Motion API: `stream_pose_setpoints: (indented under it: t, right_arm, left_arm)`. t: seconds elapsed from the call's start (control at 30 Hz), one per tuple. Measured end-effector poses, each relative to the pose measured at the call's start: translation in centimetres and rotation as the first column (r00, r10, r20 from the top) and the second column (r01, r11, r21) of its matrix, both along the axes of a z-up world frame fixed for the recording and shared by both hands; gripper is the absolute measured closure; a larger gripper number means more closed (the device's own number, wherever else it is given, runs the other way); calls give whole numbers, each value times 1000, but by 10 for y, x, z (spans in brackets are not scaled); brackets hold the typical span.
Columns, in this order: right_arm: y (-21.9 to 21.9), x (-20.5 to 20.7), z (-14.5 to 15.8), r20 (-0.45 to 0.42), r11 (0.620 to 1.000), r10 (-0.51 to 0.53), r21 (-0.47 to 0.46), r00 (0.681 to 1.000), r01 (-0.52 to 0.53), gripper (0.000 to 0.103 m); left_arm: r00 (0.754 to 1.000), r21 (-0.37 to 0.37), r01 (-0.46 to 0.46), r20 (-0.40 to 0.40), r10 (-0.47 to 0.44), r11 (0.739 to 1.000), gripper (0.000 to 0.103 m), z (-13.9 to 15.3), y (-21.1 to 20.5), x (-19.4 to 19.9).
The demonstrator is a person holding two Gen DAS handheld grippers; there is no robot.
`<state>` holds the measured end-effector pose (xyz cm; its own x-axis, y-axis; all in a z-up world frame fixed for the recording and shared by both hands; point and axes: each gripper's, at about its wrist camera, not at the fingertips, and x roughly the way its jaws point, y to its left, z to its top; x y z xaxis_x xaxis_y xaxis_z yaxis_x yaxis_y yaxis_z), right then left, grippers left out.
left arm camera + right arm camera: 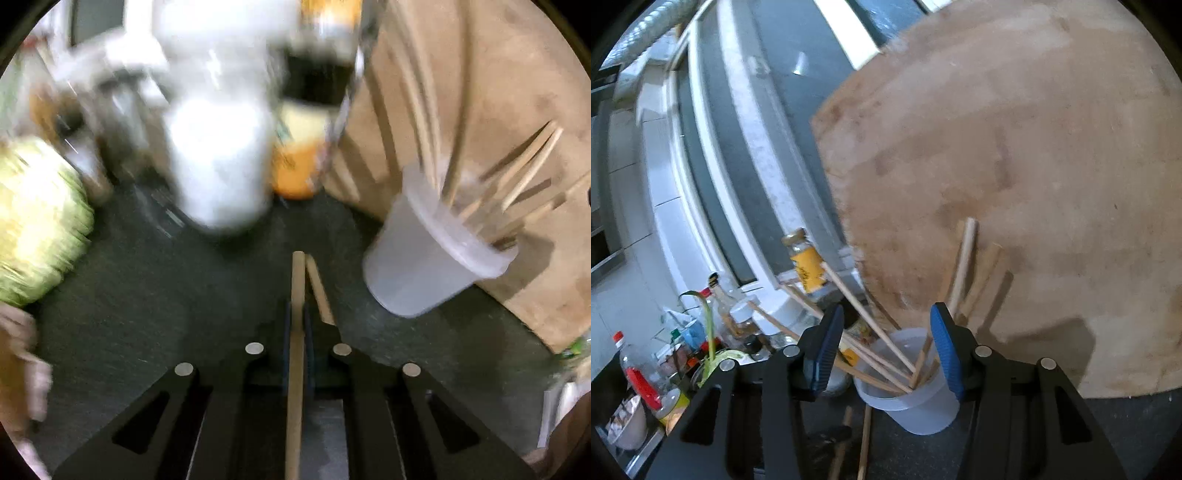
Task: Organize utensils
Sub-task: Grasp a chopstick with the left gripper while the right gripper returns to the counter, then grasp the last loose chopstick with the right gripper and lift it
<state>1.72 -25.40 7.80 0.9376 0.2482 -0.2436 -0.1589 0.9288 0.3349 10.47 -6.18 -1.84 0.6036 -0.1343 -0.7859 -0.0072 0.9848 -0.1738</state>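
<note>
My left gripper point(297, 314) is shut on a wooden chopstick point(296, 354) that sticks out forward over the dark counter. A second chopstick point(320, 291) lies just right of it on the counter. A translucent plastic cup point(424, 258) with several chopsticks stands to the right, against a round wooden board. In the right wrist view my right gripper point(886, 347) is open and empty, its blue pads on either side above the same cup point(919, 402), which holds several chopsticks point(871, 321). Two chopsticks point(864, 439) lie on the counter below it.
A large round wooden board point(1034, 184) leans behind the cup. A white jar point(218, 162), an orange-labelled bottle point(299, 162) and a green cabbage point(37, 221) stand at the left. More bottles point(642, 384) and jars crowd the far left counter by the window.
</note>
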Motion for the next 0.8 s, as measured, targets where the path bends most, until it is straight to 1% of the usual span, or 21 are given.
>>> stream_pose_setpoints:
  t: [0.03, 0.13, 0.17, 0.23, 0.3, 0.37, 0.4, 0.47, 0.5, 0.57, 0.63, 0.67, 0.7, 0.73, 0.77, 0.8]
  right_arm:
    - [1, -1, 0, 1, 1000, 7, -3, 1000, -7, 51]
    - [9, -2, -1, -1, 999, 29, -35, 1000, -29, 53]
    - [11, -3, -2, -1, 999, 32, -37, 999, -32, 54]
    - [11, -7, -3, 11, 1000, 17, -26, 1000, -17, 55]
    - [13, -10, -1, 24, 999, 46, -15, 999, -46, 56]
    - [14, -10, -1, 23, 997, 72, -13, 997, -72, 58]
    - [17, -10, -2, 19, 996, 85, -18, 996, -84, 59]
    - [23, -8, -4, 3, 993, 111, -44, 994, -111, 64]
    - [28, -7, -6, -11, 991, 121, -63, 993, -122, 64]
    - [38, -6, -9, -48, 986, 131, -100, 990, -135, 66]
    - [44, -7, -11, -62, 979, 155, -124, 986, -162, 66]
    - [50, -7, -13, -70, 972, 177, -147, 982, -186, 67]
    - [54, -7, -14, -83, 965, 194, -166, 978, -205, 67]
    - [59, -7, -17, -94, 958, 209, -178, 973, -223, 67]
    - [66, -5, -21, -122, 944, 249, -192, 961, -269, 67]
    - [72, -3, -25, -155, 927, 296, -191, 943, -322, 67]
  left_arm:
    - [999, 8, -3, 35, 3, 1000, 97, 9, 2, -6]
    - [994, -3, -6, 112, 6, 1000, 97, 40, 12, -22]
    - [990, 9, -18, 143, 16, 1000, 97, 50, 15, -28]
    - [969, 65, -63, 241, 46, 996, 97, 74, 19, -42]
    - [937, 139, -118, 343, 64, 983, 97, 95, 19, -60]
    - [917, 222, -116, 397, 18, 968, 97, 107, 11, -69]
    - [908, 236, -111, 418, 2, 965, 97, 113, 9, -74]
    - [893, 209, -121, 451, 14, 971, 97, 123, 11, -81]
    - [885, 189, -118, 466, 16, 975, 97, 128, 16, -85]
    - [851, 154, -133, 524, 33, 979, 97, 137, 22, -93]
    - [812, 146, -174, 581, 58, 974, 97, 141, 26, -101]
    - [795, 143, -186, 603, 64, 972, 97, 142, 29, -105]
    - [789, 139, -197, 611, 72, 971, 97, 142, 31, -108]
    - [790, 135, -208, 607, 86, 969, 97, 143, 33, -111]
    - [793, 128, -218, 602, 99, 967, 97, 143, 36, -113]
    - [788, 122, -225, 607, 106, 967, 97, 141, 38, -113]
